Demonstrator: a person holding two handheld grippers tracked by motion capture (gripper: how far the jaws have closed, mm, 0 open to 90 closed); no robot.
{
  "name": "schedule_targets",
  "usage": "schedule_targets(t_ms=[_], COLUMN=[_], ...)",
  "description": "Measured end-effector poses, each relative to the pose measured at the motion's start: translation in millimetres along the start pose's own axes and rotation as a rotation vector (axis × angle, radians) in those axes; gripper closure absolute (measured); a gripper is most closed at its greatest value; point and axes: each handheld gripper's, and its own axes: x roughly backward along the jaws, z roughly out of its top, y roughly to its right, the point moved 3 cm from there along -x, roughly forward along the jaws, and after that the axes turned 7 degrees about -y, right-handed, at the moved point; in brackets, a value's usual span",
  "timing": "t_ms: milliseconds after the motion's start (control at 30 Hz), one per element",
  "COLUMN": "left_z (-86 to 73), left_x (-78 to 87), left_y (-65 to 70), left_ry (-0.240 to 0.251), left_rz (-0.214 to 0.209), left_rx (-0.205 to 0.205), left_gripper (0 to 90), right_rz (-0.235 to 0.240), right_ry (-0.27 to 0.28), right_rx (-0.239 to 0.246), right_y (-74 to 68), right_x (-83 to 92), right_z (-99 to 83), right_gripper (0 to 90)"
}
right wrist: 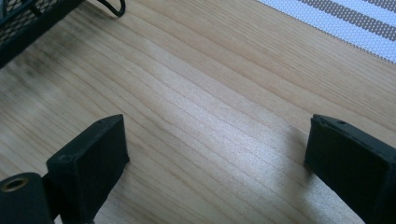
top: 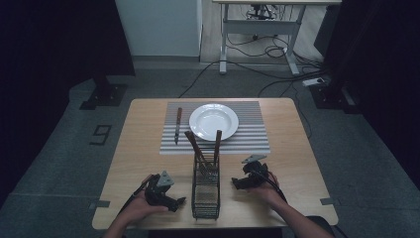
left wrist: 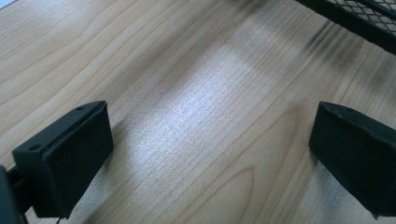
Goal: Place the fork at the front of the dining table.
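Note:
A white plate (top: 214, 122) lies on a striped placemat (top: 247, 139), with a wood-handled knife (top: 178, 125) to its left. In front of the mat stands a black wire caddy (top: 205, 191) holding two wood-handled utensils (top: 198, 148). My left gripper (top: 179, 202) rests on the table left of the caddy, jaws wide apart over bare wood (left wrist: 210, 130). Right of the caddy, my right gripper (top: 236, 184) also rests on the table. Its jaws are open with nothing between them (right wrist: 215, 154).
The caddy's mesh edge (left wrist: 359, 18) shows at the top right of the left gripper view, and its corner (right wrist: 28, 23) at the top left of the right gripper view. The placemat's edge (right wrist: 345, 23) lies beyond the right gripper. Cables and a desk stand on the floor behind the table.

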Motion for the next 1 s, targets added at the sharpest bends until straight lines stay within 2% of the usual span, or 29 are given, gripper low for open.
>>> schedule_targets(t_ms=[133,233,433,600,767,867,1000], left_z=[0.0,-0.2,-0.5,-0.2,-0.2,-0.2,-0.2], left_x=[0.0,0.1,0.4,0.2,0.1,0.1,0.2], left_y=[0.1,0.2,0.5,0.0,-0.1,-0.1,-0.1], left_ry=[0.0,0.0,0.001,0.0,0.0,0.0,0.0], left_rz=[0.0,0.0,0.001,-0.002,-0.002,-0.002,-0.002], left_rx=[0.0,0.0,0.001,-0.004,-0.006,-0.005,-0.005], left_gripper=[0.0,0.0,0.0,0.0,0.0,0.0,0.0], right_rz=[0.001,-0.003,0.019,0.01,0.024,0.021,0.039], right_ry=[0.002,-0.007,0.012,0.044,0.063,0.097,0.141], right_rx=[-0.008,-0.039,-0.062,-0.066,-0.065,-0.074,-0.086], right_y=[0.3,0.8,-1.6,-3.9,-5.9,-5.0,-3.0], right_x=[0.6,2.1,5.7,11.0,14.8,19.4,27.6], right_z=[0.2,0.5,3.0,5.4,6.0,7.9,11.0], right_gripper=[7.4,6.7,6.7,5.5,5.4,5.0,5.0])
